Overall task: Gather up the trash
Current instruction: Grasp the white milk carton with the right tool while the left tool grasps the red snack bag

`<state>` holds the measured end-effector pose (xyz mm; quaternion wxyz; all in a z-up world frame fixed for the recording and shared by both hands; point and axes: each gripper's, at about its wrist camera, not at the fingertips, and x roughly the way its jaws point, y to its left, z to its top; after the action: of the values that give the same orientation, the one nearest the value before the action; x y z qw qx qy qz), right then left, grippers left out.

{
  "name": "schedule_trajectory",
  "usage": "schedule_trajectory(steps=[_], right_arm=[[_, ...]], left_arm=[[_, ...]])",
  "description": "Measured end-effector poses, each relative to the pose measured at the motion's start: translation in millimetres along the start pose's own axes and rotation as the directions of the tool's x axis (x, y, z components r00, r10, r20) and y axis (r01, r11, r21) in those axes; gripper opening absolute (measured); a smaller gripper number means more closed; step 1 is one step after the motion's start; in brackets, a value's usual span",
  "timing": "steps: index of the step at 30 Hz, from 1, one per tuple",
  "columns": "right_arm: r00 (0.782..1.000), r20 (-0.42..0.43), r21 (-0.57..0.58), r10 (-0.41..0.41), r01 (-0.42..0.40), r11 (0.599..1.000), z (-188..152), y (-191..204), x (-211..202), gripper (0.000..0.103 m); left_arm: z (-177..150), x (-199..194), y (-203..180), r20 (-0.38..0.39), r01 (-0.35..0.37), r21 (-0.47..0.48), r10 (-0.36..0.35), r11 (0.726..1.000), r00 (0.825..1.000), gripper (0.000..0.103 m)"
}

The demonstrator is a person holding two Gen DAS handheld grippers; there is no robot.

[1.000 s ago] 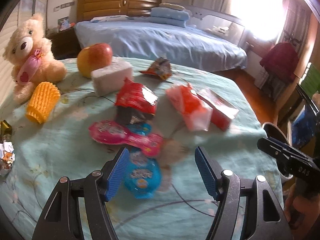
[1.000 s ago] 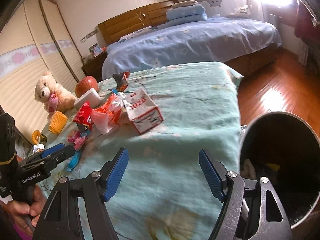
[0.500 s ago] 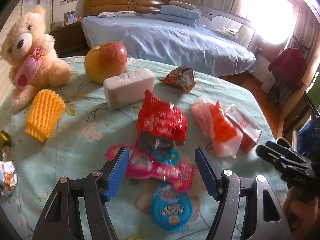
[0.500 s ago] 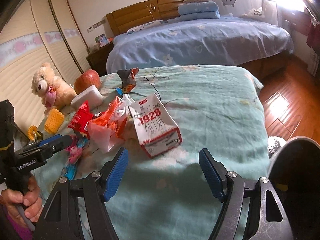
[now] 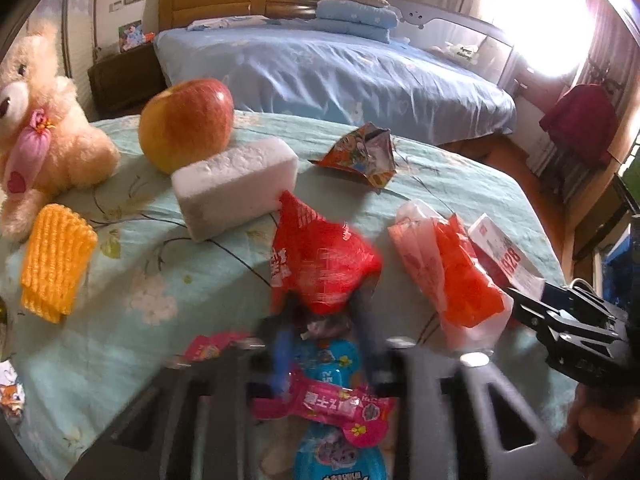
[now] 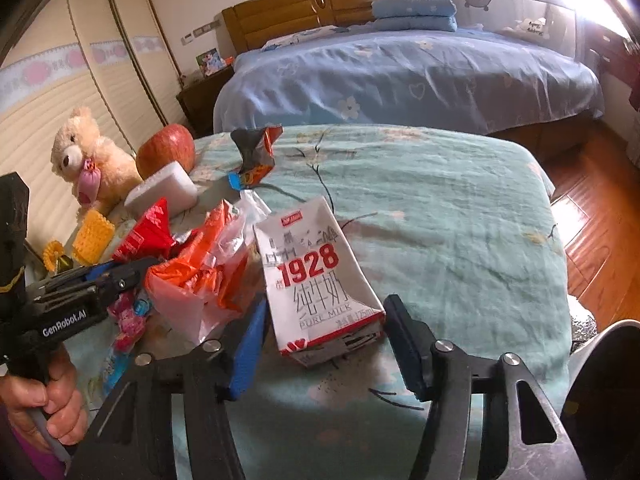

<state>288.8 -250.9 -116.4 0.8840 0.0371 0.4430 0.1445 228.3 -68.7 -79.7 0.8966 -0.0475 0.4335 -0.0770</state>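
Trash lies on a teal tablecloth (image 6: 440, 208). My right gripper (image 6: 322, 344) is open, its fingers on either side of a white "1928" milk carton (image 6: 316, 280). My left gripper (image 5: 326, 336) is blurred and half closed around the lower end of a red snack wrapper (image 5: 316, 264), above a pink wrapper (image 5: 332, 404) and a blue packet (image 5: 340, 452). An orange and white plastic bag (image 5: 452, 272) lies to the right; it also shows in the right wrist view (image 6: 200, 280). A crumpled foil wrapper (image 5: 360, 152) lies farther back.
An apple (image 5: 186, 122), a white foam block (image 5: 236, 188), a teddy bear (image 5: 36, 128) and a yellow foam net (image 5: 54, 264) sit at the left. A dark bin (image 6: 600, 400) stands at the table's right edge. A blue bed (image 6: 400, 72) is behind.
Both grippers moved forward. The left jaws narrowed around the red wrapper. The right gripper came up to the milk carton, which now sits between its fingers.
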Motion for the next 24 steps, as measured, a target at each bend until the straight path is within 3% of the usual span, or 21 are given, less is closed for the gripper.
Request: schedule_trajectory(steps=[3,12,24], right_arm=[[1.000,0.014,0.006,-0.002,0.002,1.000,-1.5,-1.2,-3.4,0.051],[0.998,0.060,0.049,-0.005,0.002,0.999,-12.9,-5.7,-31.2,0.050],[0.995,0.099,0.095,-0.025,0.016,0.995,-43.1,-10.9,-71.2,0.050]], left_arm=[[-0.5,-1.7,-0.3,0.006,0.009,0.007,-0.009,1.000,1.000,0.001],[-14.9,-31.2,-9.7,0.067,0.033,0.045,-0.036,0.998,0.997,0.000],[-48.1,-64.4,-20.1,0.059,0.091,0.068,-0.095,0.994,0.994,0.000]])
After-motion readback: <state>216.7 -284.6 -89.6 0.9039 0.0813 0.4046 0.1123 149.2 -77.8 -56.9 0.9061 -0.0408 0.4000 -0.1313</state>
